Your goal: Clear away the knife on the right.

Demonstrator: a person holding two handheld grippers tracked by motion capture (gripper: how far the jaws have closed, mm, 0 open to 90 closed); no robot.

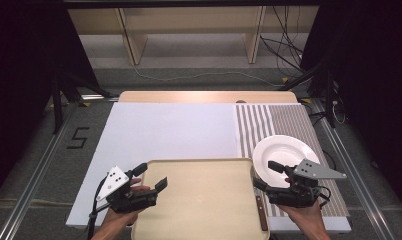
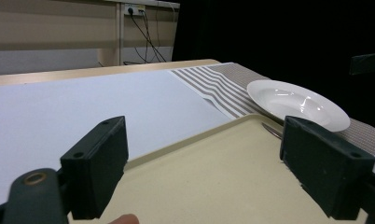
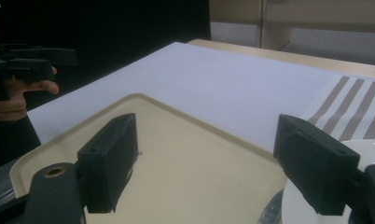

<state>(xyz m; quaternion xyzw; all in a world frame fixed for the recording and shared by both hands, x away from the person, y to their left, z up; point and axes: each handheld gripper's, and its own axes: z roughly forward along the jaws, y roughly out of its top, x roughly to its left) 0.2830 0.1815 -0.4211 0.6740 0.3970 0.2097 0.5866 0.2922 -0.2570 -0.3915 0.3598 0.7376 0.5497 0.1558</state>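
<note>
While both grippers (image 1: 150,176) (image 1: 265,176) gape over tray (image 1: 204,210), floor (image 1: 49,150) reads "5" (image 1: 77,137)

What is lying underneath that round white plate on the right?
The round white plate rests on a brown-and-white striped placemat, and its near edge overlaps the rim of the beige plastic tray. A wooden-handled knife lies beside the tray; its blade end is hidden.

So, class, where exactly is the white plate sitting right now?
In the high view the white plate lies on the striped mat at the table's right side, its left rim meeting the beige tray, just beyond the right gripper.
</note>
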